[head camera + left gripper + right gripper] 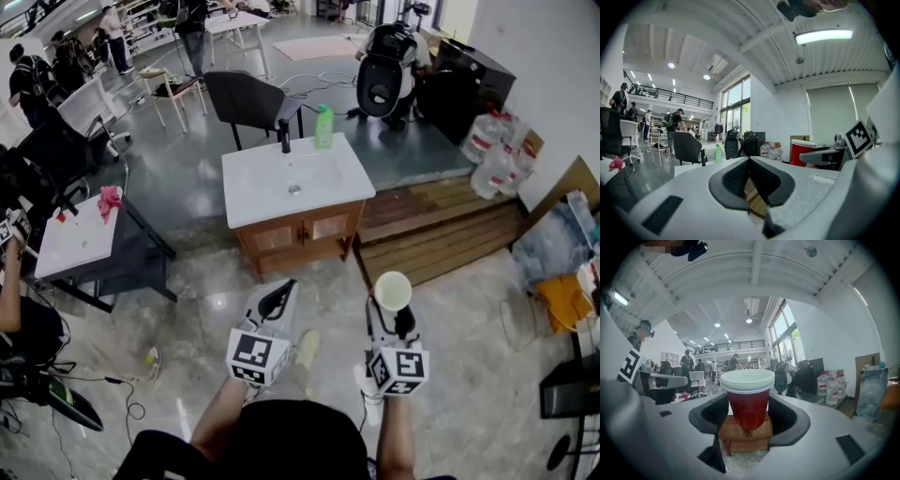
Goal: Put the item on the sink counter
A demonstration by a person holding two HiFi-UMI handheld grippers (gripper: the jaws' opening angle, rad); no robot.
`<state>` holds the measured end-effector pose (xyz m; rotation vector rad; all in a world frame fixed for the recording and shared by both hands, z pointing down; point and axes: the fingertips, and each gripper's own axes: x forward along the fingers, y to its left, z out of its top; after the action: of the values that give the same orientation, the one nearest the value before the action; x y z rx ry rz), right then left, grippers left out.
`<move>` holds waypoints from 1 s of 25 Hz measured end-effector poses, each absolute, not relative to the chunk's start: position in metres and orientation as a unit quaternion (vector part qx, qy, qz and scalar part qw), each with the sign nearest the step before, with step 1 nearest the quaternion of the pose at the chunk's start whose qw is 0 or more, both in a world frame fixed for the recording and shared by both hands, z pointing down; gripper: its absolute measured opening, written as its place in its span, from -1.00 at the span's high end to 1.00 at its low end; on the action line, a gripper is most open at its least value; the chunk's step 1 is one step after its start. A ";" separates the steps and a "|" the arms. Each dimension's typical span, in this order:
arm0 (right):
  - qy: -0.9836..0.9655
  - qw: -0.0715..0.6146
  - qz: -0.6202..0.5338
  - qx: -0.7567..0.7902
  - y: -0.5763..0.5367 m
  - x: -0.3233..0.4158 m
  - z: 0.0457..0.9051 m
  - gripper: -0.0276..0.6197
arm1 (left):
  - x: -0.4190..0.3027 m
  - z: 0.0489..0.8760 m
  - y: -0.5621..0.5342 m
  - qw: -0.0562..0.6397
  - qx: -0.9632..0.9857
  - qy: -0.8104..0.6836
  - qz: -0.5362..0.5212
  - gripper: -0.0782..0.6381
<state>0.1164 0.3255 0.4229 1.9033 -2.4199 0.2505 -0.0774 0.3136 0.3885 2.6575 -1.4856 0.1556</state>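
A red plastic cup [748,404] with a white rim [392,289] stands upright between the pads of my right gripper [749,417], which is shut on it. In the head view that gripper [397,323] is low and right of centre, a short way in front of the sink cabinet. The sink counter [253,192] is white, on a wooden cabinet, with a black faucet [284,137] and a green bottle [323,127] at its back edge. My left gripper [277,300] hangs beside the right one, its pads [740,176] together with nothing held.
A black chair [248,98] stands behind the sink. At the left is a small white table [70,248] with a pink cloth [109,201] on it. Wooden decking [441,225] and water jugs [494,155] lie to the right. People stand at far left.
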 end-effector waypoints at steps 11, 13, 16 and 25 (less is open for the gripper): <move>-0.772 0.030 0.090 0.628 0.242 0.135 0.427 0.10 | -0.051 0.392 0.216 0.050 0.884 -0.463 0.050 0.78; -0.769 0.035 0.094 0.631 0.228 0.137 0.430 0.10 | -0.047 0.394 0.201 0.052 0.885 -0.460 0.052 0.78; -0.767 0.032 0.098 0.634 0.210 0.141 0.431 0.10 | -0.042 0.397 0.181 0.057 0.887 -0.455 0.055 0.78; -0.763 0.047 0.099 0.637 0.158 0.145 0.435 0.10 | -0.035 0.403 0.127 0.066 0.889 -0.449 0.059 0.78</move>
<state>0.1447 0.1576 0.4352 1.9430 -2.3293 0.3017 -0.0347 0.1266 0.4026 2.6827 -1.3531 0.1786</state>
